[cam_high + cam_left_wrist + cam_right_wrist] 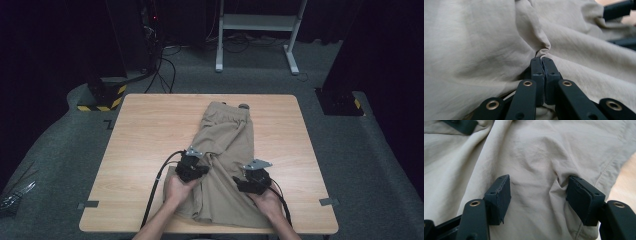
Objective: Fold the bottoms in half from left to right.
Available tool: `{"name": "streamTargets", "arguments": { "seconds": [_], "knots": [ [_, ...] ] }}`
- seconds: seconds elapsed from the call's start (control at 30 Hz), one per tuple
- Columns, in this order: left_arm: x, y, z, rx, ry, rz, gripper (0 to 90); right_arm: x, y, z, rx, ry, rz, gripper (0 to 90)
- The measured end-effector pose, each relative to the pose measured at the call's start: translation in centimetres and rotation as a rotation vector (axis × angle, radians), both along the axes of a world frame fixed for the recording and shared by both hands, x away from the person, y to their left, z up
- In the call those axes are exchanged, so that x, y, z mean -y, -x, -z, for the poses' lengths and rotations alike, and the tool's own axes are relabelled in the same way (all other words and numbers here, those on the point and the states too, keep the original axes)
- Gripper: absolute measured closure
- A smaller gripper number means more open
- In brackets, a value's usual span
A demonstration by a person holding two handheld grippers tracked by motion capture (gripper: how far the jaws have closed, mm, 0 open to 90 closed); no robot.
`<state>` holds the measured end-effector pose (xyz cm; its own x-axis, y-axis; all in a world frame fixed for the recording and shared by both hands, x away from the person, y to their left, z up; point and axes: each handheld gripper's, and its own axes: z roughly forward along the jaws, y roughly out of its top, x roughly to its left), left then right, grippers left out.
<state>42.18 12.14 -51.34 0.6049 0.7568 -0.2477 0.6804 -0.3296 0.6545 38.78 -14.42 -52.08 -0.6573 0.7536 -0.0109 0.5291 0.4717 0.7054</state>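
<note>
Plain beige shorts (225, 150) on light wood-grain table (145, 135).

The high view looks forward and down from above the near edge, taking in the whole table (150, 125) and the floor beyond. Each gripper view rides low along its own jaws, very close to the shorts (225, 145). All three share that cloth at the table's near middle.
</note>
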Motion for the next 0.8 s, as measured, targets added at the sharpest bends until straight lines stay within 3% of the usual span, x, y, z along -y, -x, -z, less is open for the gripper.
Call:
{"name": "streamTargets", "arguments": {
  "seconds": [0.1,0.17,0.3,0.4,0.47,0.53,0.67,0.8],
  "knots": [
    [-0.9,-1.3,-0.2,-0.008,-0.026,-0.032,88.8,-1.9,-1.7,0.1,0.005,-0.004,-0.005,35.5],
    [-1.3,-1.5,-0.7,-0.009,-0.038,-0.028,88.8,-2.8,-2.3,0.1,0.01,-0.005,-0.001,35.5],
    [-1.1,0.0,-3.0,0.028,0.041,0.017,88.8,-3.2,-2.4,0.1,0.012,-0.006,0.004,35.5],
    [0.4,1.7,-5.1,0.073,0.068,0.1,88.8,-3.1,-2.3,0.1,0.009,-0.003,0.004,35.8],
    [1.6,2.3,-5.8,0.077,0.093,0.139,88.7,-3.0,-2.2,-0.1,0.004,0.013,0.021,36.4],
    [3.0,2.7,-6.1,0.065,0.113,0.177,88.7,-2.6,-1.9,-0.4,0.01,0.005,0.041,36.9],
    [5.4,3.0,-5.7,0.038,0.103,0.229,88.5,-1.0,-1.3,-1.2,0.014,-0.025,0.075,37.7],
    [7.3,2.7,-3.9,-0.014,0.046,0.245,87.9,0.3,-1.1,-1.1,-0.015,-0.024,0.099,38.6]
  ]
}}
